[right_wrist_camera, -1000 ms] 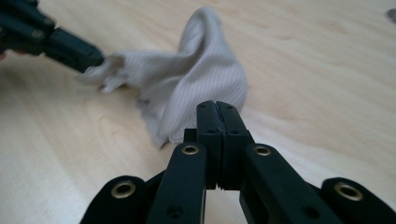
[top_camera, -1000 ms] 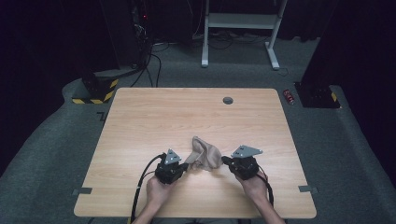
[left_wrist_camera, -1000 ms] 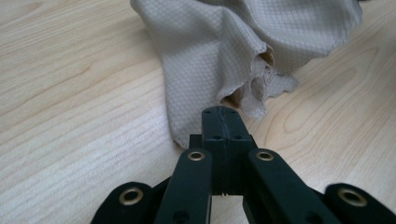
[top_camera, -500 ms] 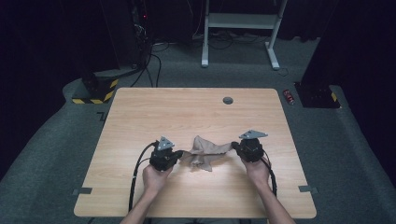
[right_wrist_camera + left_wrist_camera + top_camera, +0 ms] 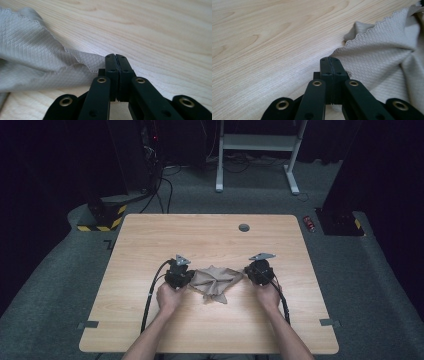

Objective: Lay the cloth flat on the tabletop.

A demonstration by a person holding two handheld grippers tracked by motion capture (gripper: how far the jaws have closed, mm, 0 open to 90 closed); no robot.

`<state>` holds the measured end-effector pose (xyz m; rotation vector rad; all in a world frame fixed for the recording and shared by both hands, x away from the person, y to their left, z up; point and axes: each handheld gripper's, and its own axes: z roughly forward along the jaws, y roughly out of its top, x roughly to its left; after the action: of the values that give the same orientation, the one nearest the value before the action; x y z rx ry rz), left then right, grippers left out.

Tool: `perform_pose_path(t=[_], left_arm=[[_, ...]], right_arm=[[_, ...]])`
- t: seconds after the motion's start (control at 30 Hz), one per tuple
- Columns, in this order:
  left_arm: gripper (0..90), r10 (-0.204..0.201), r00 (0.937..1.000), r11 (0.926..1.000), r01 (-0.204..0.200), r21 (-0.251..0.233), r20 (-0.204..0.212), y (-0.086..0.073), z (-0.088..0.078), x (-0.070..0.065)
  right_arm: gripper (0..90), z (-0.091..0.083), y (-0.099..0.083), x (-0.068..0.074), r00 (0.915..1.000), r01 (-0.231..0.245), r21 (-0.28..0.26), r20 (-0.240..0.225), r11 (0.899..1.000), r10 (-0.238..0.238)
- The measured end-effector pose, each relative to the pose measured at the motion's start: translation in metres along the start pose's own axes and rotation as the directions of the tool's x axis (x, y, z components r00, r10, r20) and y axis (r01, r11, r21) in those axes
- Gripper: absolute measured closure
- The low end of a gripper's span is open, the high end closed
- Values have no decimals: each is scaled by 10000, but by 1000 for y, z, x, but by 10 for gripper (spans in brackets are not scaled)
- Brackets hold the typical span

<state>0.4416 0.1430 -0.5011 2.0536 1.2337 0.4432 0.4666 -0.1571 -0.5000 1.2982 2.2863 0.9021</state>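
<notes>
two tools, one cloth. my left tool (image 5: 186, 278) is closed tight on the left corner of the cloth (image 5: 216, 283), and my right tool (image 5: 248, 272) is closed tight on the right corner. in each tool's own view the black jaws sit pressed together with the zigzag edge of the cloth (image 5: 384, 62) caught between them.

the cloth lies on the desk (image 5: 210, 237) near my side, in the middle, between my two hands. it is partly spread, but it has bumps and folds, and a pointy flap hangs toward me.

i think it is very light and very soft. it will not hold any shape by itself, so it flops and sags where nothing holds it. the little diamond pattern on the cloth (image 5: 30, 47) looks a bit rough, so i guess it will not slip out fast. but it is thin, and i only have a small bit of each corner, so a hard tug could pull it free.

corners are the best place to hold it. pulling them gently apart should make it go flat. it should slide easily on the smooth wood.
</notes>
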Motion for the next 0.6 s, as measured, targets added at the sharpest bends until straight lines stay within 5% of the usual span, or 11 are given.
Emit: perform_pose_path(t=[0.07, 0.2, 0.3, 0.47, 0.5, 0.6], left_arm=[[899, -55, 10000, 9999, 55, 142, -15, 1, 4, 0], [761, 84, 9998, 9999, -85, 62, 183, 0, 0, -5], [651, 440, 9987, 9987, -432, -286, 248, -4, -18, -16], [595, 968, 9946, 9948, -955, -352, 380, -13, -31, -28], [595, 1363, 9899, 9905, -1354, -233, 385, -18, -33, -35], [597, 1574, 9866, 9875, -1574, -19, 433, -24, -29, -41]], right_arm=[[845, 6, -1, 0, 9999, -96, 153, 48, 9998, 95], [735, 3, -1, 0, 9992, -390, -4, -69, 9992, 390], [704, -16, 0, 10, 9993, 44, -627, -368, 9980, -67], [695, -33, -3, 30, 9924, 720, -1155, -915, 9907, -828], [690, -36, -7, 43, 9834, 1172, -1171, -1248, 9862, -1317], [675, -34, -12, 58, 9718, 1597, -1051, -1579, 9815, -1751]])
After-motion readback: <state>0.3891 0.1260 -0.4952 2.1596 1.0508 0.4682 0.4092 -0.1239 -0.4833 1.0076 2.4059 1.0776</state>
